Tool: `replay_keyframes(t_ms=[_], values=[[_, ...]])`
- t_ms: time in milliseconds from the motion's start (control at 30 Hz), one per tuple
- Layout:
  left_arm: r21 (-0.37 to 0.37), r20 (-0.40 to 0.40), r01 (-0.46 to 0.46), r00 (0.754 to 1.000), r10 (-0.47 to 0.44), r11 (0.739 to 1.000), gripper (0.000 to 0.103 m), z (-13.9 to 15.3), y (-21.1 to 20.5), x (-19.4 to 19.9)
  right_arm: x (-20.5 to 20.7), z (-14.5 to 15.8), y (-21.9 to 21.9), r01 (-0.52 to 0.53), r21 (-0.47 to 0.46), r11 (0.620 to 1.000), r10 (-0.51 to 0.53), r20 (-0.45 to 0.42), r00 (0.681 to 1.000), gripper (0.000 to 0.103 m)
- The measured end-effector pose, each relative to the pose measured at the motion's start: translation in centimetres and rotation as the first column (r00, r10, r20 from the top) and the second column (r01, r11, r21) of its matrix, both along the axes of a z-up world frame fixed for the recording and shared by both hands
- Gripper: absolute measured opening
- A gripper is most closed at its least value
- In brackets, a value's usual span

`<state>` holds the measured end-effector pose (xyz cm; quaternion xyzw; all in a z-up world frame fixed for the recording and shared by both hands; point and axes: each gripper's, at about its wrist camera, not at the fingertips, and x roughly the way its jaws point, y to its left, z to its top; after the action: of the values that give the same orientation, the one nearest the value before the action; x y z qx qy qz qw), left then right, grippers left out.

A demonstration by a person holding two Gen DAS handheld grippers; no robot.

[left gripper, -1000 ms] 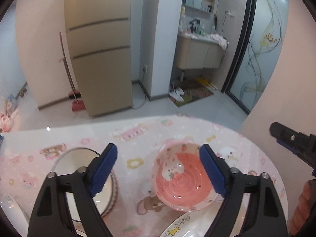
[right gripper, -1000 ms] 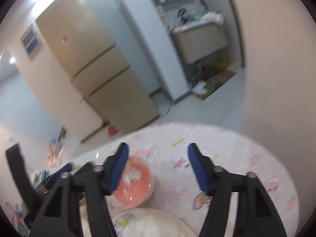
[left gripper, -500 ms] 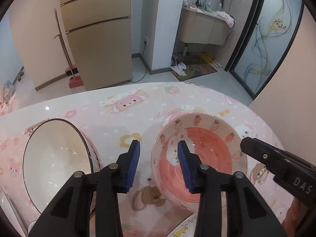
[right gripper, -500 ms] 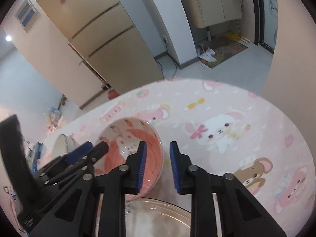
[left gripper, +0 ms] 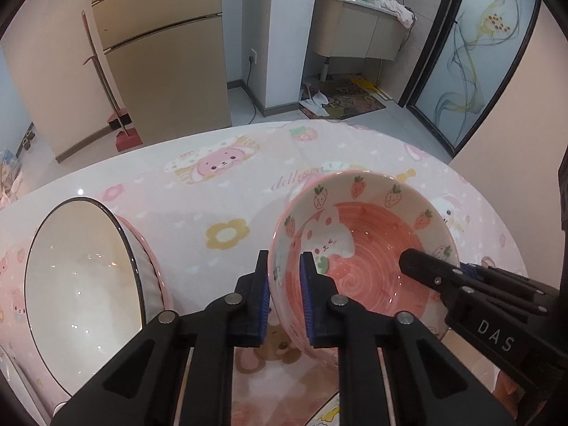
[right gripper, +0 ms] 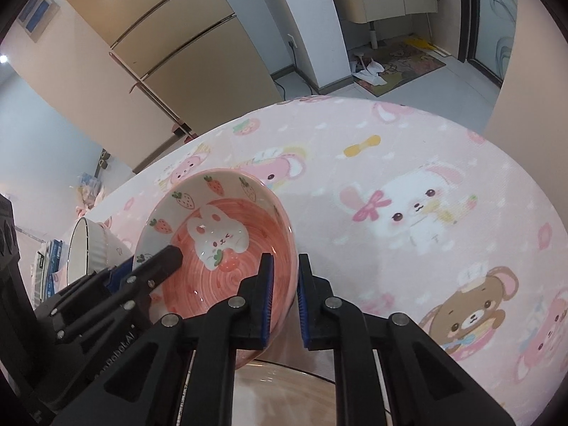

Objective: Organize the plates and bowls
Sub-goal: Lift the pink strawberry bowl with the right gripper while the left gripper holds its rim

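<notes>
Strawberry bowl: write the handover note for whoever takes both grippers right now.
Left gripper: jaws just closed, clamped on the strawberry bowl at its left rim.
Right gripper: jaws just closed, clamped on the same bowl's right rim.
The bowl sits on the pink tablecloth. White bowl stands to its left; a plate lies at the near edge.
Done: two-handed grip. Left: lift the bowl, probably stack it, then sort the rest.

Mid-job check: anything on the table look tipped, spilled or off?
Yes: the pink strawberry bowl sits tilted, near side raised. The left tool and right tool have just closed on opposite sides of its rim. The white bowl beside it seems level. No spills or cracks visible.
</notes>
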<state>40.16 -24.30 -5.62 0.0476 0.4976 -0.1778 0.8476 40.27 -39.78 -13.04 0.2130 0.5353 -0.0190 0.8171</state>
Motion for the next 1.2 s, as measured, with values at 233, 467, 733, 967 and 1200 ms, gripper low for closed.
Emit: replay_keyframes(t_ms=[233,467,733,967,1200], values=[[0.0,-0.066,0.02,0.998,-0.02,1.0,0.016,-1.9,-0.9,0.2,0.1,-0.2,0.2,-0.007,-0.001,1.0,0.007,-0.002,1.0,0.014],[-0.026,-0.092,-0.038,0.995,0.036,0.999,0.01,-1.0,0.3,0.1,0.1,0.3,0.5,0.006,-0.003,1.0,-0.006,-0.008,1.0,0.013],[-0.044,0.015,-0.072,0.997,0.072,0.996,0.009,3.4,1.8,-1.3,-0.7,4.1,1.5,-0.003,-0.002,1.0,0.003,0.081,0.997,0.013],[-0.085,0.09,-0.08,0.992,0.087,0.993,0.009,7.0,2.9,-2.6,-2.4,8.1,1.8,0.02,0.006,1.0,-0.02,0.183,0.983,0.013],[-0.108,0.193,-0.093,0.975,0.112,0.99,0.009,11.2,4.3,-4.8,-4.4,13.1,3.5,0.013,-0.029,1.0,-0.004,0.299,0.954,0.013]])
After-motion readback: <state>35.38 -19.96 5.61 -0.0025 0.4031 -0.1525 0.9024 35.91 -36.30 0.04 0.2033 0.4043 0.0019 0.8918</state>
